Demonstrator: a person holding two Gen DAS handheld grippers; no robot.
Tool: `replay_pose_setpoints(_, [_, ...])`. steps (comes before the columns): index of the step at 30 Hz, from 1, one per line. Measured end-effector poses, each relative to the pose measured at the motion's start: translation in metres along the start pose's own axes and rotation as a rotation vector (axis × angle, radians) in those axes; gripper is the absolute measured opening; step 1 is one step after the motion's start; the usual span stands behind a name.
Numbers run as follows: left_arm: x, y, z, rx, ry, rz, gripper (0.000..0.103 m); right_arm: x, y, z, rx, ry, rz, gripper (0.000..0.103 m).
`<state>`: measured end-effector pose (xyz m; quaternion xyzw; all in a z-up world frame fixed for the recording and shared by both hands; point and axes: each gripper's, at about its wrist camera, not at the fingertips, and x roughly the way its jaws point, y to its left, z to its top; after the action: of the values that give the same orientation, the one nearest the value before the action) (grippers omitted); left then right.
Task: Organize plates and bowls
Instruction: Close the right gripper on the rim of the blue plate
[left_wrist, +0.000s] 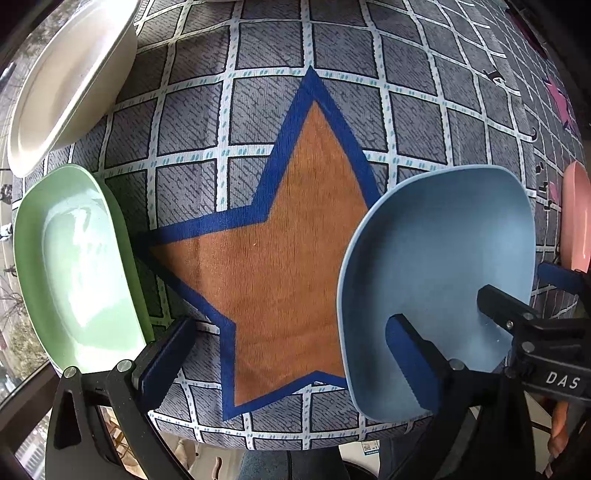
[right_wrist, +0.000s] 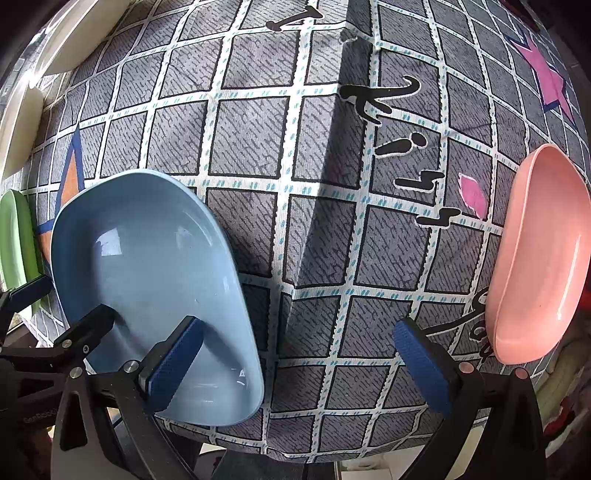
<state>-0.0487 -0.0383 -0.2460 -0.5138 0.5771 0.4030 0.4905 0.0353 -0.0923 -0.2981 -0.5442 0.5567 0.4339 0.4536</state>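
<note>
We held both grippers wide apart, gripping nothing. The blue bowl (right_wrist: 155, 291) sat between them, under our left gripper (left_wrist: 291, 365)'s right finger and our right gripper (right_wrist: 299, 362)'s left finger, seemingly next to be gathered.

Four dishes lie on the checked cloth (left_wrist: 332, 48), one of each colour. One cream dish (left_wrist: 70, 74) sits at the upper left of the left wrist view, and one green dish (left_wrist: 77, 266) sits below it at the left edge. One blue dish (right_wrist: 155, 288) fills the lower left of the right wrist view, and one pink dish (right_wrist: 543, 254) sits at its right edge. The cloth bears one orange star (left_wrist: 280, 258) and one pink star (right_wrist: 546, 81).
</note>
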Motion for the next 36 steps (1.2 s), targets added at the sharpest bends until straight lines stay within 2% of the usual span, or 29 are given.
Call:
replay_pose_setpoints(5, [0.005,-0.003,0.0,0.004,0.003,-0.003,0.103,0.002,-0.001,0.003,0.005,-0.007,-0.003,0.103])
replay_pose_setpoints(9, [-0.001,-0.018,-0.001,0.03,0.004,-0.006,0.103,0.003,-0.01,-0.002,0.07,0.02,0.015,0.103])
replay_pose_setpoints(18, [-0.008,-0.053,0.018,0.171,-0.063,-0.051,0.103,0.009,-0.057,-0.031,0.407,0.049,0.076,0.103])
replay_pose_setpoints(21, [-0.018,-0.062,0.026,0.22,-0.101,-0.049,0.103,0.005,-0.065,-0.033,0.455,0.036,0.063,0.103])
replay_pose_setpoints(26, [-0.039,-0.047,0.007,0.174,-0.132,-0.045,0.103,-0.01,-0.059,-0.026,0.322,-0.022,0.01,0.103])
replay_pose_setpoints(31, [-0.01,-0.025,-0.039,0.105,-0.038,-0.033,0.103,-0.02,-0.03,-0.017,0.081,-0.079,-0.066,0.103])
replay_pose_setpoints(34, [0.004,-0.016,-0.052,0.082,0.004,-0.039,0.097,-0.017,-0.015,-0.013,-0.029,-0.081,-0.11,0.103])
replay_pose_setpoints(36, [0.012,-0.012,-0.056,0.072,0.028,-0.044,0.09,-0.012,-0.008,-0.011,-0.067,-0.068,-0.098,0.101])
